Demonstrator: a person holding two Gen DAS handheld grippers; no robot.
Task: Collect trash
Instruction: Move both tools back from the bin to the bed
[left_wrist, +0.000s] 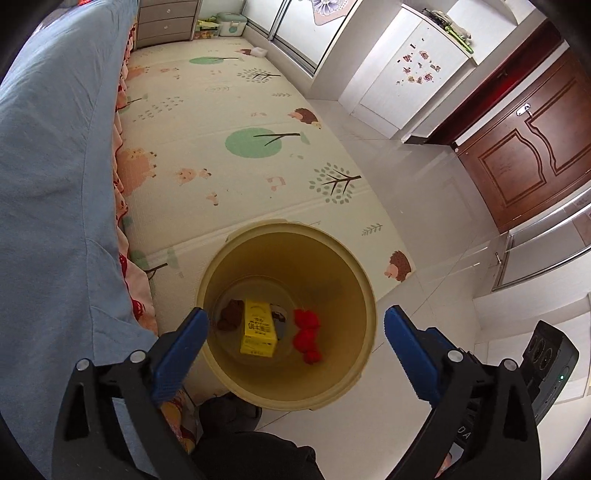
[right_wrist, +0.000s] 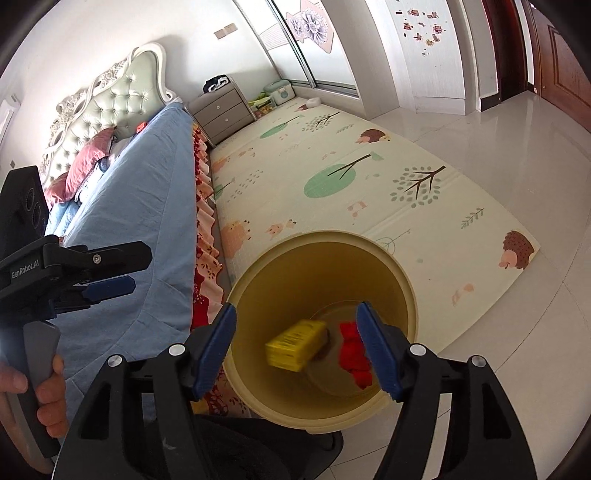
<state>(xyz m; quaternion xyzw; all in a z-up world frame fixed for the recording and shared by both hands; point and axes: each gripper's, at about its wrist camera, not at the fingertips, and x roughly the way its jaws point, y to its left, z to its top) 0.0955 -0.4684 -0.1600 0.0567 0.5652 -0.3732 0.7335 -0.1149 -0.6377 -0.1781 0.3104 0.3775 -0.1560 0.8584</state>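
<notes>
**Both grippers spread over the bin, trash lying at its bottom**

The left gripper (left_wrist: 293, 328) hangs above the yellow bin (left_wrist: 354, 280) with its blue fingers (left_wrist: 184, 350) spread wide, nothing between them but the view down into the bin. The right gripper (right_wrist: 297, 343) is held over the same bin (right_wrist: 402, 280), its fingers (right_wrist: 216, 354) also apart and pinching nothing.

In the left wrist view a yellow carton (left_wrist: 258, 328) lies flat on the bin floor, with red crumpled trash (left_wrist: 306, 334) just beside it and a brown scrap (left_wrist: 229, 314) on its other side. A small dark item behind the carton is mostly hidden and cannot be made out. In the right wrist view the carton (right_wrist: 297, 345) is blurred and its print unreadable; whether it rests on the floor or is in the air cannot be told. The red trash (right_wrist: 354, 350) is partly covered by one blue finger, and the brown scrap is out of sight there.

The bin stands on white floor tiles (right_wrist: 517, 332) at the edge of a play mat (left_wrist: 221, 147), close to a bed with a blue cover (right_wrist: 147, 192). Its near rim is cut off by dark clothing at the bottom of both views. At the left edge of the right wrist view the left gripper (right_wrist: 122, 273) shows side-on, a hand (right_wrist: 48, 384) round its grey handle, partly cropped
</notes>
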